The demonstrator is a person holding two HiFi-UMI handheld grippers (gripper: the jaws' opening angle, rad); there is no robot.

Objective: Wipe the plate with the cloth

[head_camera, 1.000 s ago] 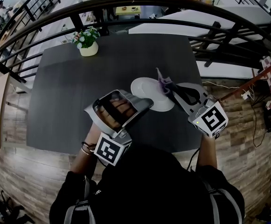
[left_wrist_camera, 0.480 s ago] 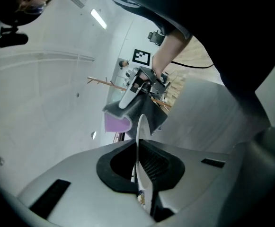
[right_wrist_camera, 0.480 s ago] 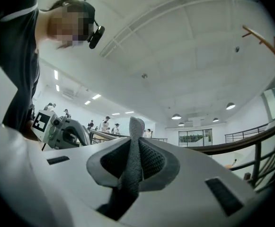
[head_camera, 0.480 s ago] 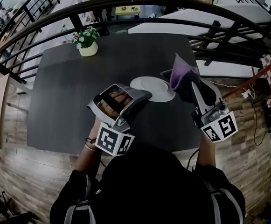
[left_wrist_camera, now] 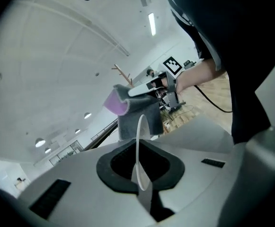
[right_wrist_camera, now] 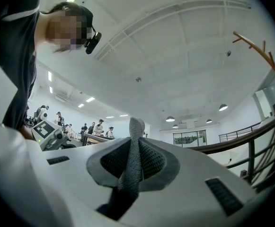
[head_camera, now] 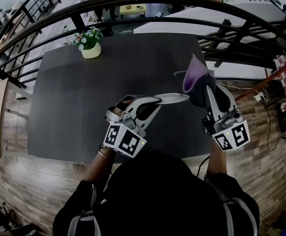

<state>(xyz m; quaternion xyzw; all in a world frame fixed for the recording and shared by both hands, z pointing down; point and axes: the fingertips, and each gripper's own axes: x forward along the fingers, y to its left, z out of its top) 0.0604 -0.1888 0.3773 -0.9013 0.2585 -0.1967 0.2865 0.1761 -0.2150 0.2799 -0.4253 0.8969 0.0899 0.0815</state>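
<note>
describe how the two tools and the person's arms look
The left tool and right tool are light grey shells with dark padded jaws; each carries a white cube with black square markers. The person wears a dark top, and a dark band on the left wrist.

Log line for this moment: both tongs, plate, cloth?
left tongs: shut on plate rim | plate: tilted, off table | right tongs: shut on cloth | cloth: beside plate, contact unclear
</note>
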